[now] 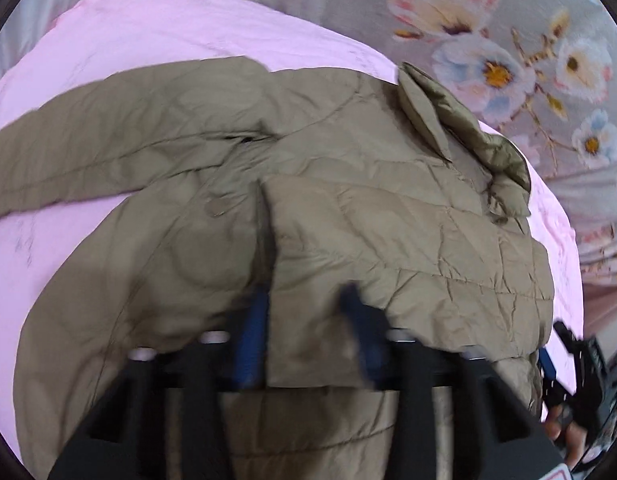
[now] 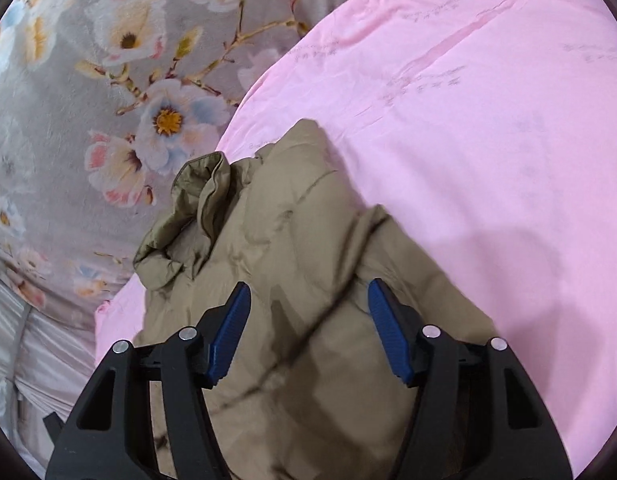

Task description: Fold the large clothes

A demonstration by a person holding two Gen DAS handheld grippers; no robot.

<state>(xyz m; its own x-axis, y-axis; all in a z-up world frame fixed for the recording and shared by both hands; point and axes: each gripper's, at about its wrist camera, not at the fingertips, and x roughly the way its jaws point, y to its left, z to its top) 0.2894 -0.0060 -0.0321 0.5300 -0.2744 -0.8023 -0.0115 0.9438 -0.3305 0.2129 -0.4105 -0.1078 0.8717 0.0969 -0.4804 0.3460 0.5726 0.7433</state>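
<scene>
An olive quilted jacket (image 1: 348, 160) lies spread on a pink sheet (image 1: 148, 40), with one sleeve (image 1: 108, 140) stretched to the left and its collar (image 1: 468, 132) at the far right. My left gripper (image 1: 304, 300) is shut on a folded-over panel of the jacket, whose edge runs between the blue pads (image 1: 252, 336). In the right wrist view, my right gripper (image 2: 308, 286) hangs open just above the jacket (image 2: 288, 240). Its blue pads (image 2: 232, 332) stand wide apart with no fabric pinched. The collar (image 2: 196, 200) is crumpled ahead and to the left.
A grey floral blanket (image 1: 488, 40) borders the pink sheet on the collar side, also seen as the floral blanket (image 2: 108, 80). Bare pink sheet (image 2: 468, 120) stretches to the right. A person's hand (image 1: 564, 428) with black hardware shows at the lower right edge.
</scene>
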